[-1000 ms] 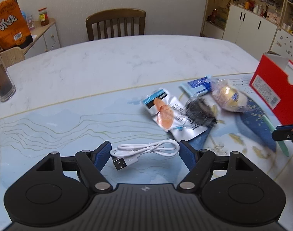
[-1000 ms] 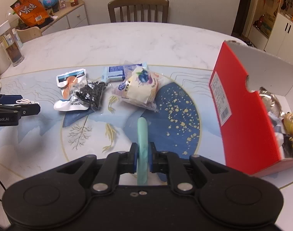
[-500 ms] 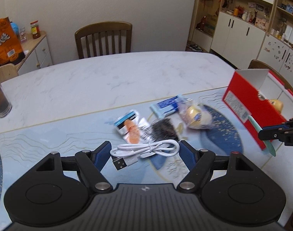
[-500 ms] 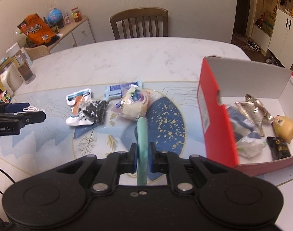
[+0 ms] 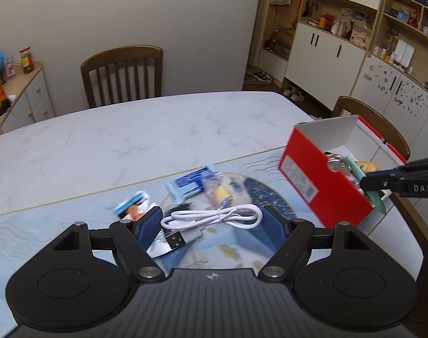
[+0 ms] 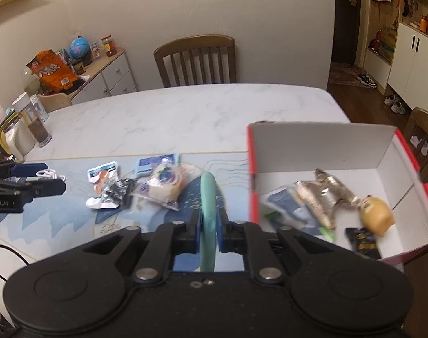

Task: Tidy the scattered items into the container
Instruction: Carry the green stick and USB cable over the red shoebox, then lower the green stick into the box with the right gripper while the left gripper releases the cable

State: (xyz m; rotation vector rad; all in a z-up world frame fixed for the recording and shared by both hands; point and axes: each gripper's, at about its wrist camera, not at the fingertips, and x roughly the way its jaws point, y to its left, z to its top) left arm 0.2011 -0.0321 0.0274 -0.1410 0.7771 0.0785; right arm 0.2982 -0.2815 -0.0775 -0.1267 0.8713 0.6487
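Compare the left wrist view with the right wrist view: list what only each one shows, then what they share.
Only the left wrist view shows the USB plug of the white cable held across the left tongs.

Only the right wrist view shows the box floor with its gold wrappers, plus the orange snack bag on the sideboard.

Both show the red box, the snack packets on the mat, and the right tongs shut on a green flat tool.

White cable (image 5: 214, 216), mint-green strip (image 6: 207, 205), red box (image 6: 338, 180) with white inside.
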